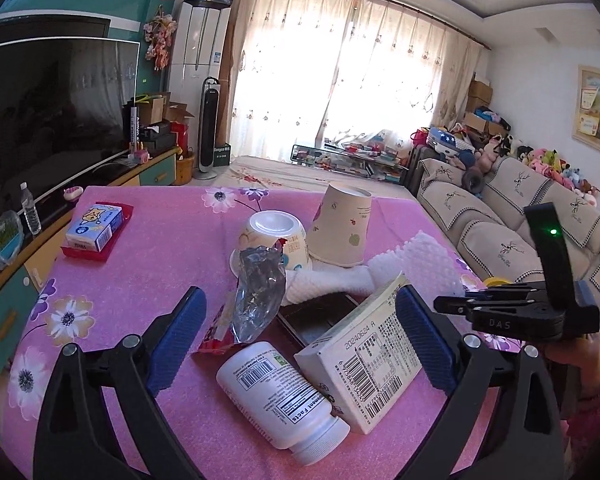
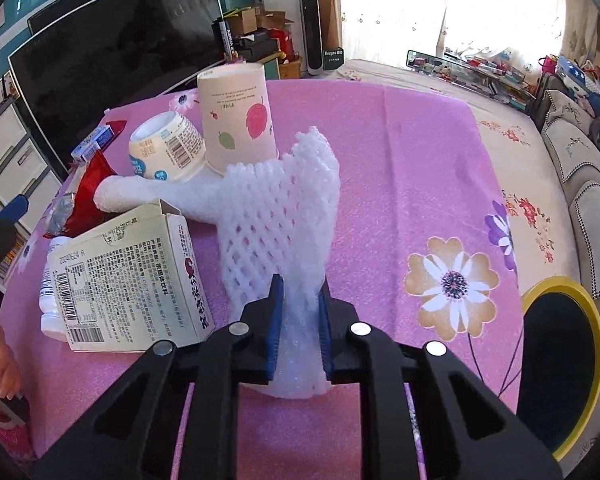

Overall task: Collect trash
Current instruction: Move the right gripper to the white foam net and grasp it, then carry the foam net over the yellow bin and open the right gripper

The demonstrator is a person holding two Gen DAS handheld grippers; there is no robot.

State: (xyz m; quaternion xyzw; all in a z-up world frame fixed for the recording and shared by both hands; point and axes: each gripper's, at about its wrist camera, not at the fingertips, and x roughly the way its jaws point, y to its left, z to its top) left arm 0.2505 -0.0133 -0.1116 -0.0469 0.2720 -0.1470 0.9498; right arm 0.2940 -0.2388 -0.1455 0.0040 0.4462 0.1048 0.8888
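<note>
Now the right gripper (image 2: 300, 320) has its jaws pinched on the near end of the white foam net (image 2: 276, 216), which drapes across the pink table (image 2: 400, 152) toward the upturned paper cup (image 2: 238, 116). Left of the net lie a cream carton (image 1: 374, 354), a white pill bottle (image 1: 280, 400) and a crinkled wrapper (image 1: 256, 292), all between the widely parted jaws of the left gripper (image 1: 300, 328), touching none

The right gripper (image 2: 300, 320) has its blue fingers (image 2: 275, 324) pinched on a white foam fruit net (image 2: 278, 216) that lies on the pink flowered tabletop (image 2: 400, 168). Toward the tabletop's left edge sit an open carton (image 2: 128, 276) and — behind it — two upturned cups, a paper cup (image 2: 238, 116) and a yogurt cup (image 2: 166, 148); a yellow-rimmed bin (image 2: 560, 364) stands off the right edge.
</note>
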